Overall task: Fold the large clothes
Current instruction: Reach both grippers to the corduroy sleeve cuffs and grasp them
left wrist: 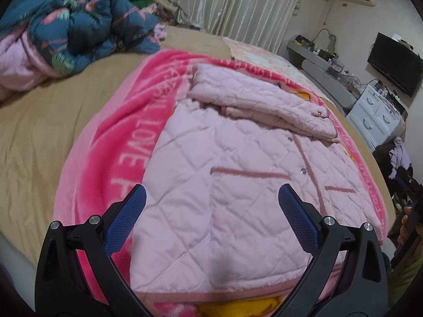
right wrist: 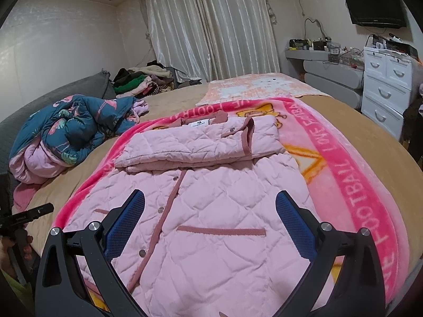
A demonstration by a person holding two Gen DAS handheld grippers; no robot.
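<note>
Here the jacket [right wrist: 211, 211] lies flat on the blanket [right wrist: 357, 185], sleeves folded across its chest so the hem can likely come up next. Both the left gripper [left wrist: 211, 206] and right gripper [right wrist: 210, 208] hover above it, jaws apart, holding nothing.

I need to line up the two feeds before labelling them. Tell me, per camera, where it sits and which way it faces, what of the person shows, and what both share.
Left wrist: sits on the left gripper, over the near hem, facing up the pink quilted jacket toward the curtains; its open blue-padded fingers show.
Right wrist: sits on the right gripper, same heading, further right; its open fingers show, plus the other handle in a hand at left.
Shared: jacket with sleeves folded across its chest, pink blanket, teal duvet, TV.
</note>
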